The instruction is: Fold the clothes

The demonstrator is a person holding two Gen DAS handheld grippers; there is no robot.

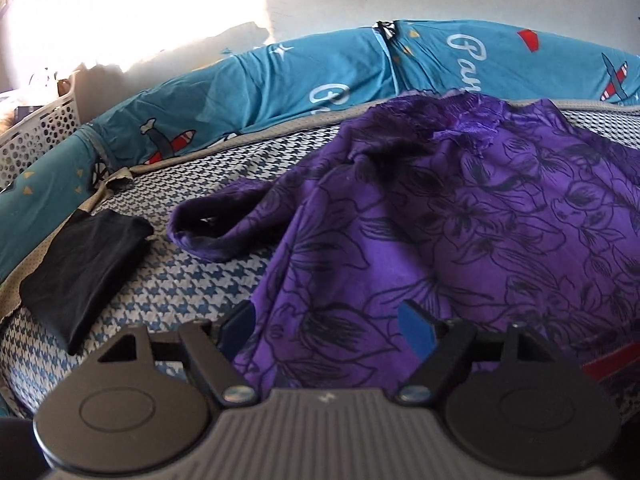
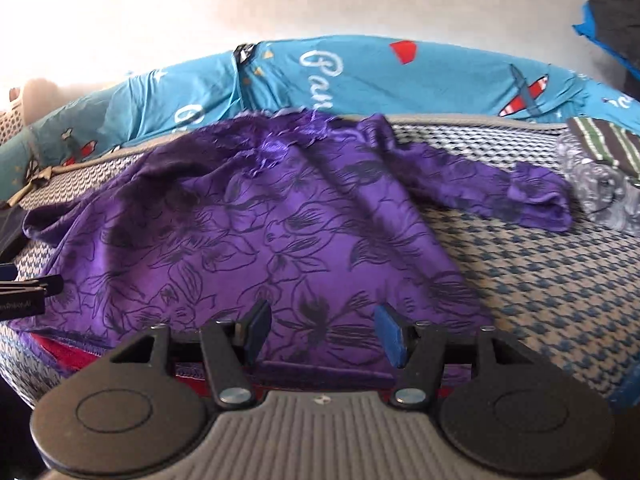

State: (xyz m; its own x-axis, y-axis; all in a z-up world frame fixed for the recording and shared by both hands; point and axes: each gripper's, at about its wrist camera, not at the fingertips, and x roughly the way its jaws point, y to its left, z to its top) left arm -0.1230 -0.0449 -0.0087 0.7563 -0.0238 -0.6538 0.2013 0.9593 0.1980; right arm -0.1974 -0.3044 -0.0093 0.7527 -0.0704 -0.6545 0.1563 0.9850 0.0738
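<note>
Both hand-held grippers, left (image 1: 326, 326) and right (image 2: 320, 332), gape empty over purple blouse (image 2: 260, 232); black cloth (image 1: 80, 268) nearby.

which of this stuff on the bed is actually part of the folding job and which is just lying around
Part of the job:
- purple floral top, spread out on the bed
- left gripper, open over its hem
- right gripper, open over its hem

Just lying about:
- folded black garment
- striped folded cloth
- clear plastic bag
- white perforated basket
- blue aeroplane-print bolster
</note>
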